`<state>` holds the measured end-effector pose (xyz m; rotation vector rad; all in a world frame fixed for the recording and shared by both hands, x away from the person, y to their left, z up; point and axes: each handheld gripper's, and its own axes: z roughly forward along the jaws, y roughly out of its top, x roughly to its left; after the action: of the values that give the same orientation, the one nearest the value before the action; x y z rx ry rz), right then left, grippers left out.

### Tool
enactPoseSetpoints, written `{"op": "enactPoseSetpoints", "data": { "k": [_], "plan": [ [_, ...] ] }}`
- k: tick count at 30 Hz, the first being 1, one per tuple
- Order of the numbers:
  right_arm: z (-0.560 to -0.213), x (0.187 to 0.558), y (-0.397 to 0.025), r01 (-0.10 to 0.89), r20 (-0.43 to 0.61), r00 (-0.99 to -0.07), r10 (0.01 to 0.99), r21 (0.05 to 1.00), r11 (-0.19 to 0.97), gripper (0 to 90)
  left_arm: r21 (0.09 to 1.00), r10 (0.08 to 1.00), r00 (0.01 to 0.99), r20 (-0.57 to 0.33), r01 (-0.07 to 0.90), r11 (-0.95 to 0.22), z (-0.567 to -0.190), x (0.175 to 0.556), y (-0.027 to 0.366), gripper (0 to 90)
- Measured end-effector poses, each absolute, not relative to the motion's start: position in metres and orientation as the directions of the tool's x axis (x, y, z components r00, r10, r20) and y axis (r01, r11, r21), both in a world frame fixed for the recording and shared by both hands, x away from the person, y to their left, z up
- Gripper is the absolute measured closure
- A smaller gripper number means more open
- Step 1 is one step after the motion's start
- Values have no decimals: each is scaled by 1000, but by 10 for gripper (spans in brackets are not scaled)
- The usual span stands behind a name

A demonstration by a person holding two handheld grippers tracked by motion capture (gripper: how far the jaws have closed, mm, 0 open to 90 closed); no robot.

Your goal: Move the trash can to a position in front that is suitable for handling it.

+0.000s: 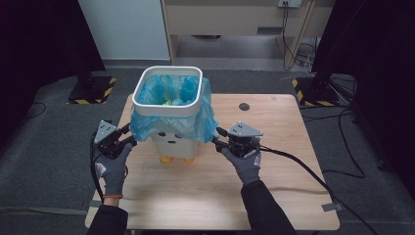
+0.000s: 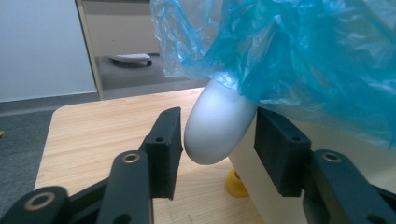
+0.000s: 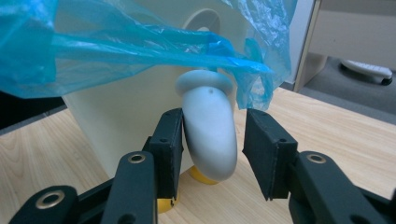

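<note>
white bin (image 1: pixel 173 132) standing upright on the wooden bench (image 1: pixel 274 186), toward the far-left part of the top, resting on small yellow feet (image 1: pixel 166 159). blue bag (image 1: pixel 169 105) lining the bin, its loose edge folded over the rim and hanging down the outer walls. some pale items lying inside the bag, too small to identify.

left gripper (image 1: pixel 128 136) held at the bin's left side, level with the lower hem of the bag. in the left gripper view: fingers (image 2: pixel 164 149) apart, set either side of a rounded white flipper-shaped handle (image 2: pixel 217 123) projecting from the bin wall. left finger just beside the handle, contact not certain; right finger clear of it — not clamped. bag hem draped over the handle's top.

right gripper (image 1: pixel 219 138) held at the bin's right side, mirroring the other. in the right gripper view: fingers (image 3: pixel 168 149) apart around the matching white handle (image 3: pixel 210 130). left finger touching or nearly touching the handle — right finger standing off with a visible gap. blue bag hanging just above, one fold lying on the handle's upper end. yellow foot visible beneath the handle.

both gloved hands (image 1: pixel 113 169) entering from the near edge, cables trailing off the bench. dark round insert (image 1: pixel 244 106) in the bench surface beyond the right gripper, well apart from the bin.
</note>
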<state>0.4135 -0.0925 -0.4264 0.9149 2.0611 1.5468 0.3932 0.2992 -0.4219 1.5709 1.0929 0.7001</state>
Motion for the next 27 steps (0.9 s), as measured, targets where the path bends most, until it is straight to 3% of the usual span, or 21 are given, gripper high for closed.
{"op": "enactPoseSetpoints", "data": {
  "k": [6,27],
  "plan": [
    [-427,413,-91,264,77,-710,700,950,164,649,954,907,409,-96,296,-33,-421,392,298,553],
    [-420,404,-98,256,63,-717,694,950,179,677,957,898,422,-124,291,-5,-418,385,295,600]
  ]
}}
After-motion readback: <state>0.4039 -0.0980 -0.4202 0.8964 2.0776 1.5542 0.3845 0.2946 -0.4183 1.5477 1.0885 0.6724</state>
